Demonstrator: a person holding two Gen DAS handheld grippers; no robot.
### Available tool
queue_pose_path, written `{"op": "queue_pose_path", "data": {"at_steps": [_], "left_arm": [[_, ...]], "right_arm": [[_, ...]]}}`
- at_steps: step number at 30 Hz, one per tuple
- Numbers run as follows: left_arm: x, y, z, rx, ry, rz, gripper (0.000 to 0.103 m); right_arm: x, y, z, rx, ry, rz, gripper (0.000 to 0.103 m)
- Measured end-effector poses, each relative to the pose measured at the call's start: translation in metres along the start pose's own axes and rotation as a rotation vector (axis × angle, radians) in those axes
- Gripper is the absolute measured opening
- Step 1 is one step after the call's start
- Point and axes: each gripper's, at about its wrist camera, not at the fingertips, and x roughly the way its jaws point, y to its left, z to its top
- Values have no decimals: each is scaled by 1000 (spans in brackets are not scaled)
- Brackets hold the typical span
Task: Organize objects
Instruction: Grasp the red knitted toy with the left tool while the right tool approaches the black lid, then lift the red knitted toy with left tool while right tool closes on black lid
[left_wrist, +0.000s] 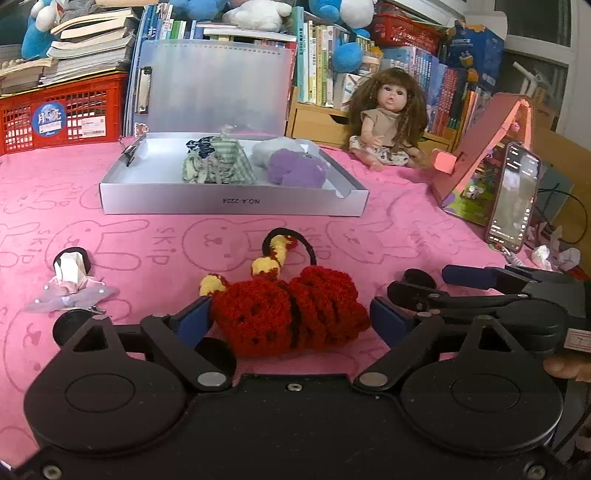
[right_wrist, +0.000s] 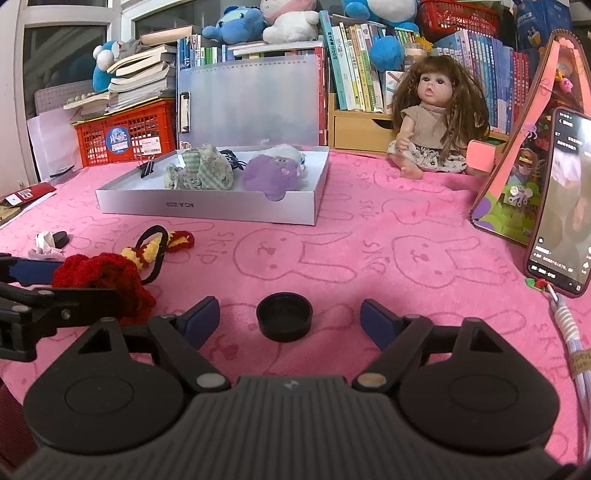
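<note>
A red and yellow crocheted piece (left_wrist: 291, 314) with a black hair tie lies on the pink cloth between the open fingers of my left gripper (left_wrist: 291, 317); it also shows in the right wrist view (right_wrist: 107, 277). My right gripper (right_wrist: 288, 317) is open around a small black round cap (right_wrist: 284, 315), not touching it. A grey open box (left_wrist: 236, 201) farther back holds green patterned cloth (left_wrist: 218, 164) and a purple plush (left_wrist: 295, 168). The box also shows in the right wrist view (right_wrist: 207, 210). A white and lilac hair clip (left_wrist: 70, 284) lies at the left.
A doll (left_wrist: 384, 118) sits at the back right. A phone (left_wrist: 513, 197) leans against a pink playhouse (left_wrist: 480, 155). A red crate (left_wrist: 62, 114), books and plush toys line the back. A charging cable (right_wrist: 569, 332) lies at the right.
</note>
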Motion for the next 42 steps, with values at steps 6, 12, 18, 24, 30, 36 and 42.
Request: {"op": "queue_pose_path", "data": {"at_steps": [6,12,18,24,30,36,42], "left_arm": [[-1,3,0,-12,-6,17,75],[-6,2,1,-4,-29,26,61],[-10,0,3,5,-47,21,56],[-11,1,3,3,-53,17,55],[-18,6,20,29,-107,13,54],[-21,25,48,11,-166,36,50],[-20,43,61,-23,-182,50,40]], "right_arm": [[-2,2,-1,-5,1,5,72],[-5,5,-1,-15,-8,-1,51],[-8,8,-1,-21,-23,-18,37],[-7,10,-2,-35,-22,-14,37],[-9,12,2,-22,-34,7,37],[-10,13,18,-12,-65,19,37],[-5,13,34,7,-82,24,37]]}}
